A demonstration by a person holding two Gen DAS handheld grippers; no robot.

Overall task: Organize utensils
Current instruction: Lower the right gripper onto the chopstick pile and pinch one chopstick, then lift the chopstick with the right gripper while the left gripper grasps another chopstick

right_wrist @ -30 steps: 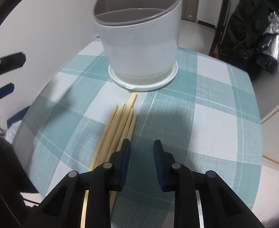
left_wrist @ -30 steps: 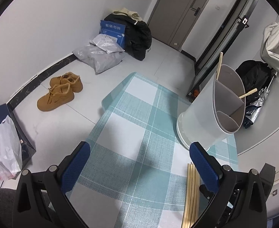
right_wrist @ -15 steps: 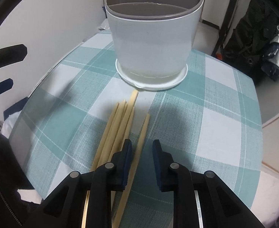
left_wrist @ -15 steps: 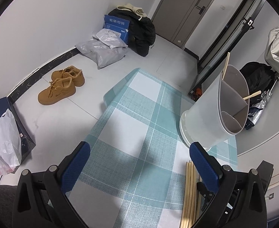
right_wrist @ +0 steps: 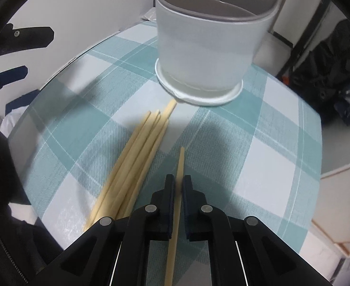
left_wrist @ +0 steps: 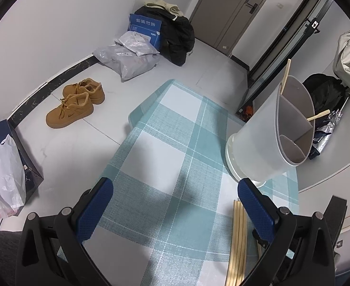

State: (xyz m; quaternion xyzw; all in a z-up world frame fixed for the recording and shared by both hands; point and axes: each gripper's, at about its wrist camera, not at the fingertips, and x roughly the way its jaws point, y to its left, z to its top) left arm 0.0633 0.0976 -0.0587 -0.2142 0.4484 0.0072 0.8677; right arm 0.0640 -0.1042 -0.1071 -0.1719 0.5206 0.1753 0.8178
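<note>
Right hand-held gripper (right_wrist: 178, 184) has just closed onto one chopstick (right_wrist: 180, 164).

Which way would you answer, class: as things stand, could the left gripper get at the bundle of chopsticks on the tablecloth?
Probably yes. The left gripper is open and holds nothing, and the chopstick bundle lies just beside its right finger on the tablecloth. The right gripper close by might crowd it.

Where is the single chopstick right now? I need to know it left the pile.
In the right wrist view, the single chopstick sits pinched in the right gripper, just right of the chopstick pile and short of the white utensil holder.
</note>
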